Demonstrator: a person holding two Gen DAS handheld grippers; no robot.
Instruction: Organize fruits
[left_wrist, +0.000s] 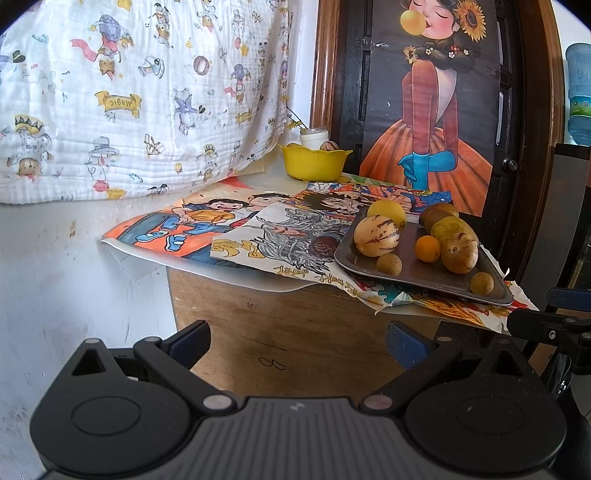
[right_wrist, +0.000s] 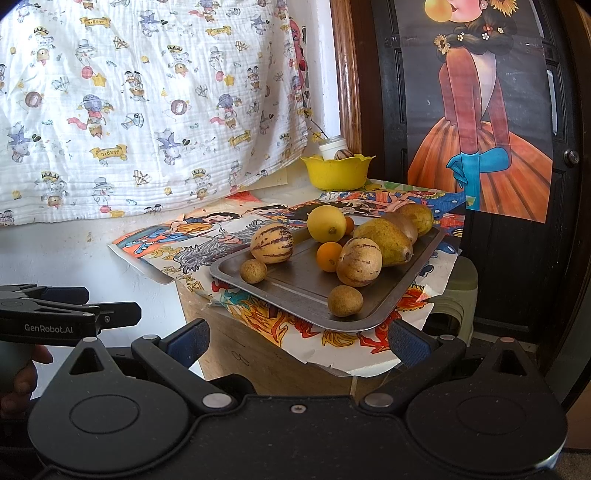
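Note:
A grey metal tray (right_wrist: 295, 291) (left_wrist: 417, 275) sits on drawings on a wooden table. It holds several fruits: two striped pepino melons (right_wrist: 272, 243) (right_wrist: 359, 261), a yellow round fruit (right_wrist: 327, 223), a small orange (right_wrist: 328, 256), pears (right_wrist: 386, 240), small brown fruits (right_wrist: 345, 301) (right_wrist: 253, 270). A yellow bowl (right_wrist: 337, 171) (left_wrist: 313, 162) stands at the back with one striped fruit (right_wrist: 343, 154) in it. My left gripper (left_wrist: 299, 341) is open and empty below the table edge. My right gripper (right_wrist: 297, 341) is open and empty just before the tray.
A white jar (right_wrist: 332, 144) stands behind the bowl. A patterned white cloth (right_wrist: 147, 103) hangs on the left wall. A dark door with a poster (right_wrist: 480, 122) is behind the table. A green stool (right_wrist: 458, 291) stands at the right of the table.

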